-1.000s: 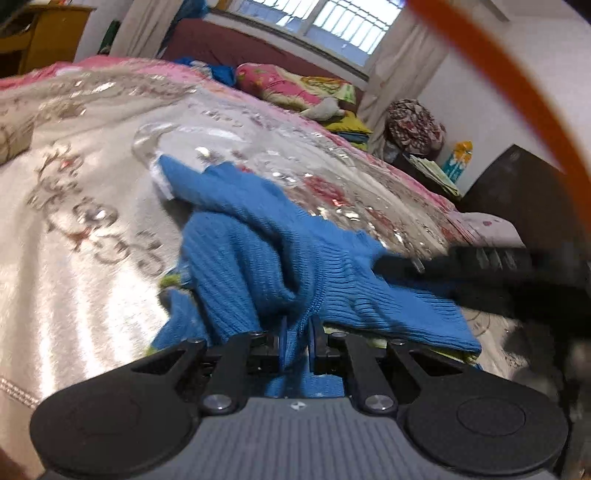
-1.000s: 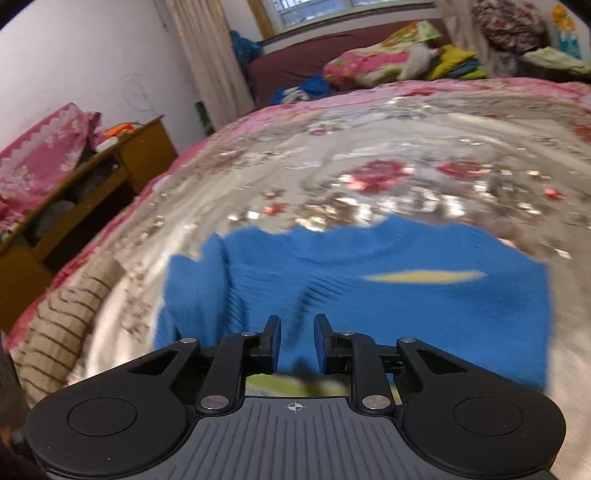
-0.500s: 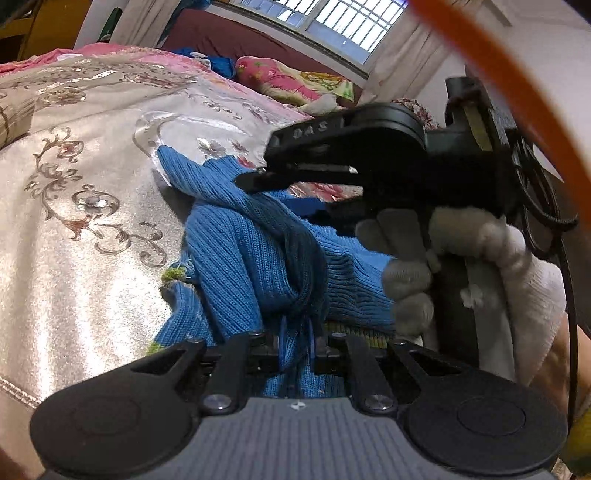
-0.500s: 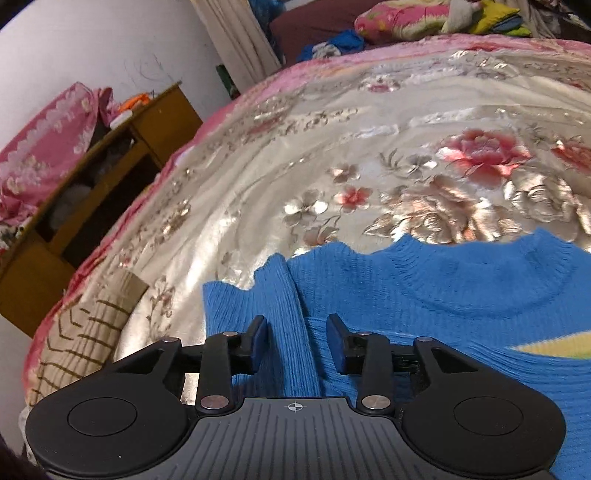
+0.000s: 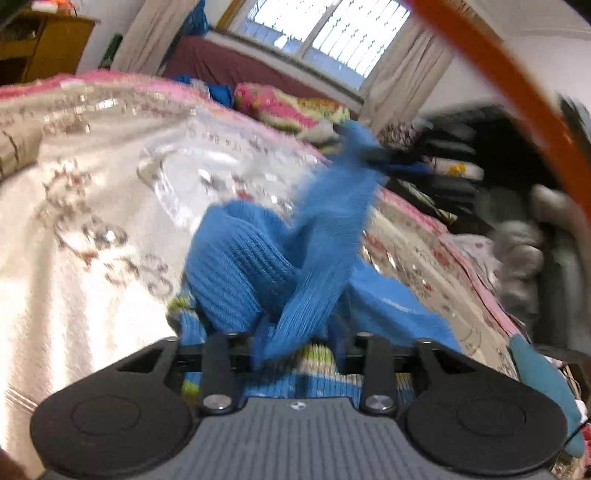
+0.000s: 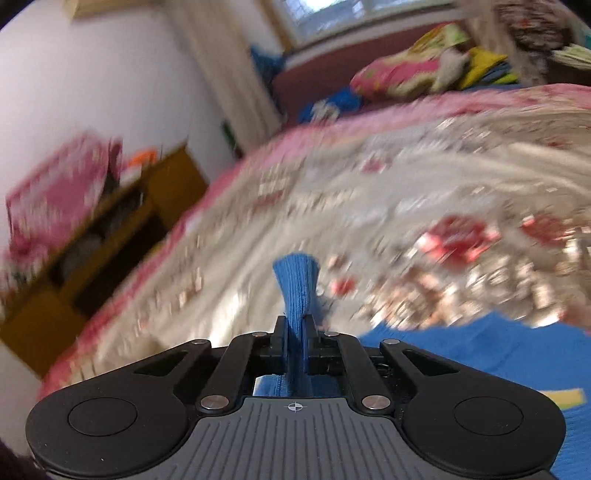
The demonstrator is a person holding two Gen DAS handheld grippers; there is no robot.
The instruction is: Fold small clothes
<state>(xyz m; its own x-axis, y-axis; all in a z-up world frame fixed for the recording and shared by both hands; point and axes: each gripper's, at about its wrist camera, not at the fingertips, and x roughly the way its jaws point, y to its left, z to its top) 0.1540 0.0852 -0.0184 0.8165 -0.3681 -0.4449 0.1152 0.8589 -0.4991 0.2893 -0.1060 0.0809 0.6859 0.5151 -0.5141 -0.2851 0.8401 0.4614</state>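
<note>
blurred: bedspread (image 6: 406, 192) | cabinet (image 6: 110, 236) | hidden: left tool (image 5: 295, 343) tips behind sweater (image 5: 236, 273)

Bedspread (image 5: 92, 229), cream/silver satin w/ red floral embroidery, pink border, fills centre of both views. Window (image 5: 325, 33) w/ beige curtains, top centre of left view. Floral pillow (image 5: 288, 107) on maroon surface below it. Wooden cabinet (image 6: 110, 236), left of right view, pink cloth on top. Orange cable (image 5: 517, 103) crosses upper right, left view. Background blurred.

Open bedspread (image 6: 369, 206) left of and beyond the bunched blue sweater (image 5: 240, 273); wooden cabinet (image 6: 110, 229) flanks the bed edge.
</note>
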